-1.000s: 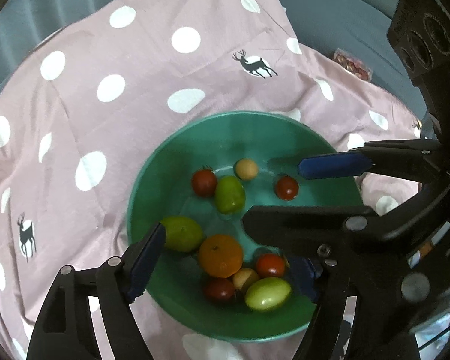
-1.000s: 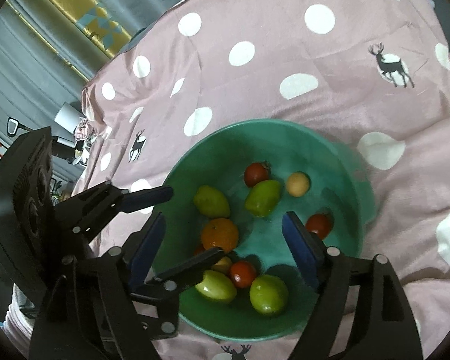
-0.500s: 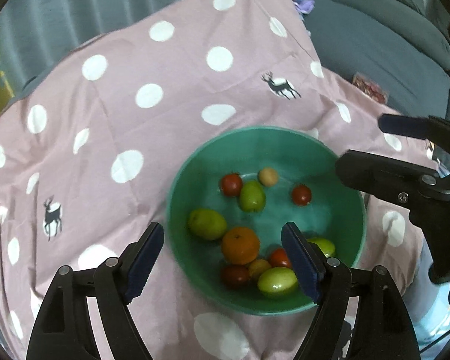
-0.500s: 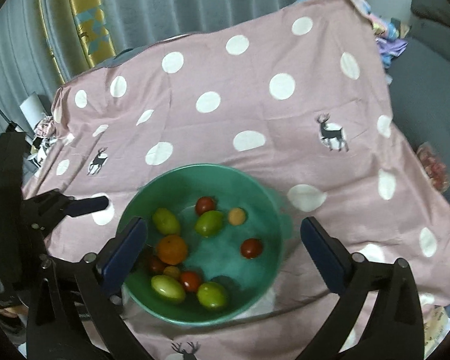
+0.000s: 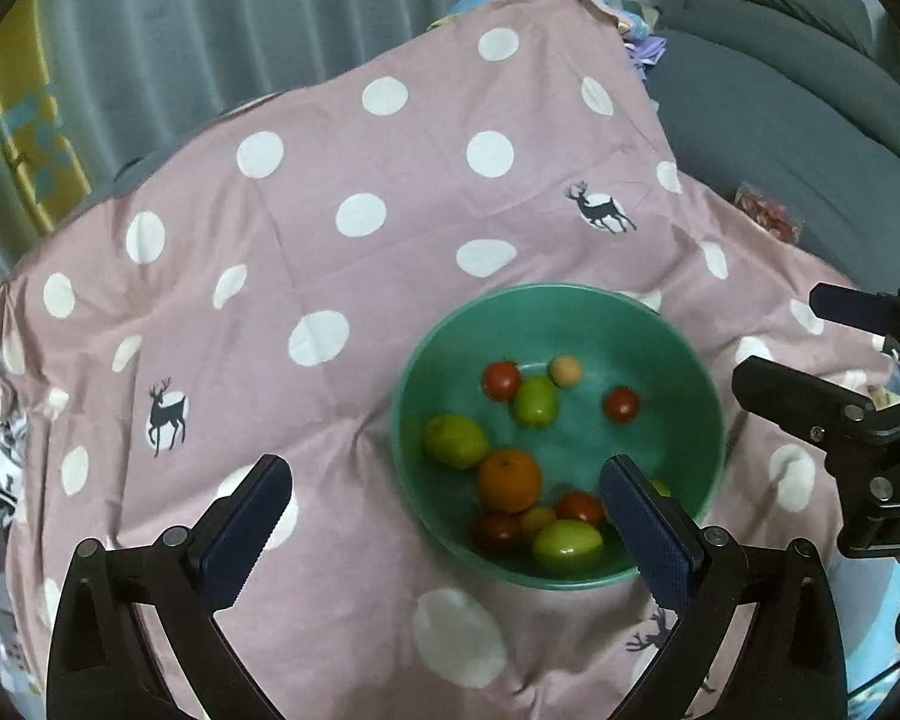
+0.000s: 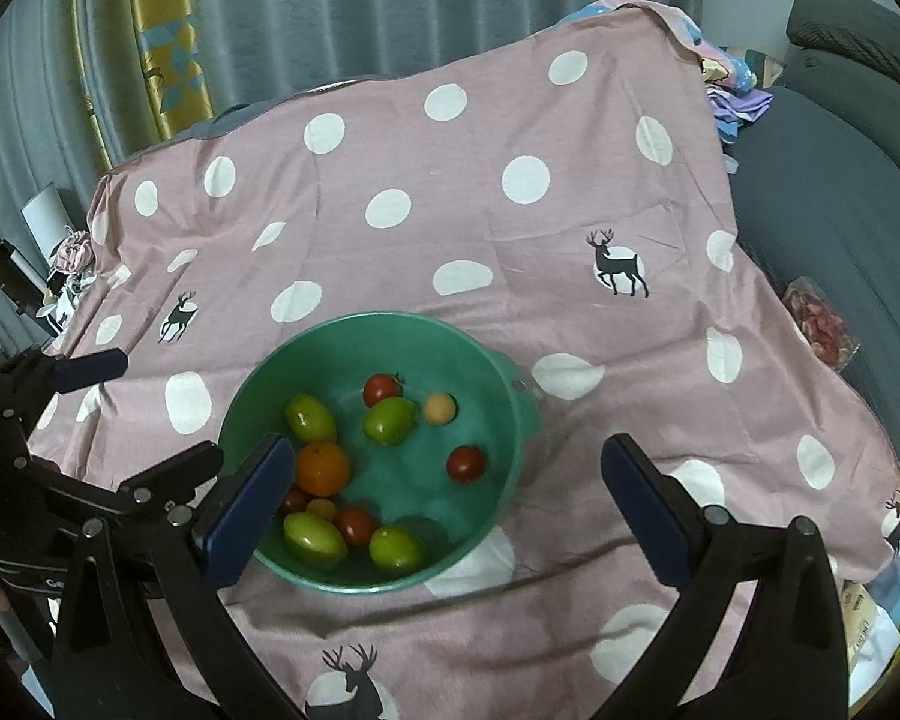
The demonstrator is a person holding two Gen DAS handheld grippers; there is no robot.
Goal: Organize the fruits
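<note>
All the fruit sits in the green bowl, which rests on the spotted pink cloth. Both tools hang above it with nothing in them: the left gripper has its fingers spread wide over the bowl's near-left edge, and the right gripper is just as wide apart, straddling the bowl's near-right side.

What worries me is the heap at the near side of the bowl. The orange lies touching a dark red tomato and a small yellowish fruit, with two green ones just beside them. Fingers coming down there would likely shove a neighbour or pinch two at once, and a round tomato squeezed off-centre could squirt out. The cloth is soft and creased around the bowl, so a knock on the rim might slide or tip it. The two tools are also close together over one bowl and could bump.

The right view shows a tab with a hole on the bowl's far-right rim, and the green fruit at the near edge in full. In the left view that fruit is mostly hidden behind a finger.
</note>
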